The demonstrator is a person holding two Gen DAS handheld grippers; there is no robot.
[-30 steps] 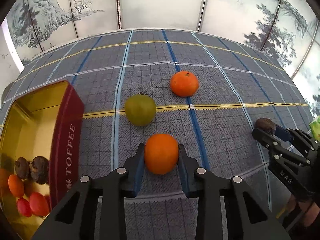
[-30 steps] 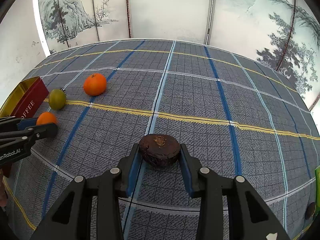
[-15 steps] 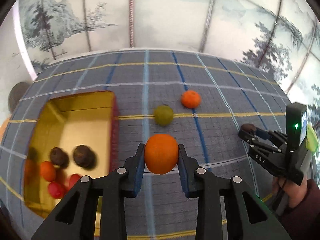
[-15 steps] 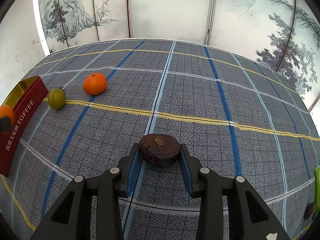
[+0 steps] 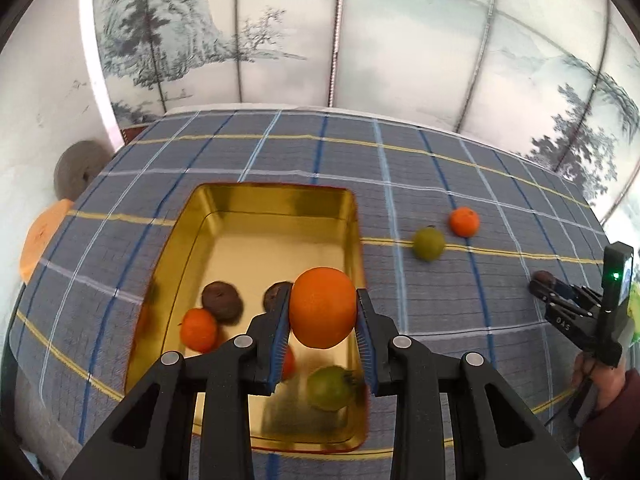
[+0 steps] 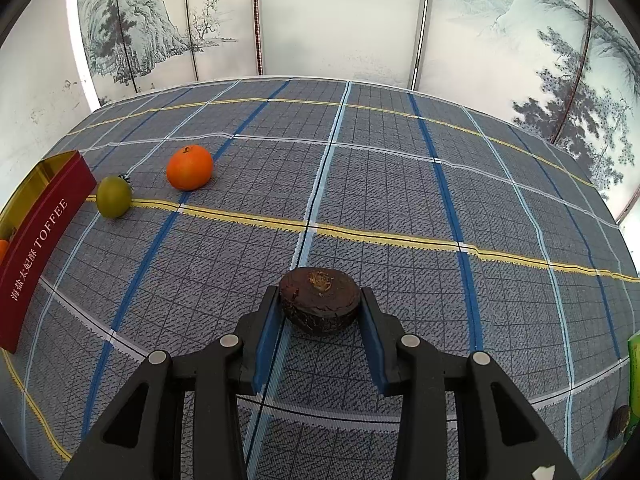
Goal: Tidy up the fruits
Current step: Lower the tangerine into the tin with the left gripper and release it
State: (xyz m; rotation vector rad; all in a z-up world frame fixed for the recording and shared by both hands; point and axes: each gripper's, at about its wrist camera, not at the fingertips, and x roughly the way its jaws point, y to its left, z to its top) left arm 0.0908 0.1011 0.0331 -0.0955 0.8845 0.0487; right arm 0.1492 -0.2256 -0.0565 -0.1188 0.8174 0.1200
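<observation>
My left gripper (image 5: 322,320) is shut on an orange (image 5: 322,312) and holds it above the open gold toffee tin (image 5: 276,208). The tin holds several fruits: an orange one (image 5: 198,330), dark brown ones (image 5: 222,302), a green one (image 5: 330,388). My right gripper (image 6: 320,308) is shut on a dark brown fruit (image 6: 320,300), low over the plaid cloth; it also shows at the right of the left wrist view (image 5: 538,282). A green fruit (image 6: 114,197) and an orange (image 6: 189,167) lie on the cloth right of the tin.
The tin's red side reads TOFFEE (image 6: 36,244) at the left of the right wrist view. A painted folding screen (image 6: 340,20) stands behind the table. A green packet (image 6: 634,376) and a small dark fruit (image 6: 618,422) lie at the right edge.
My left gripper has lifted the orange off the cloth and carried it left, over the tin. My right gripper has stayed in place, shut on the brown fruit.
</observation>
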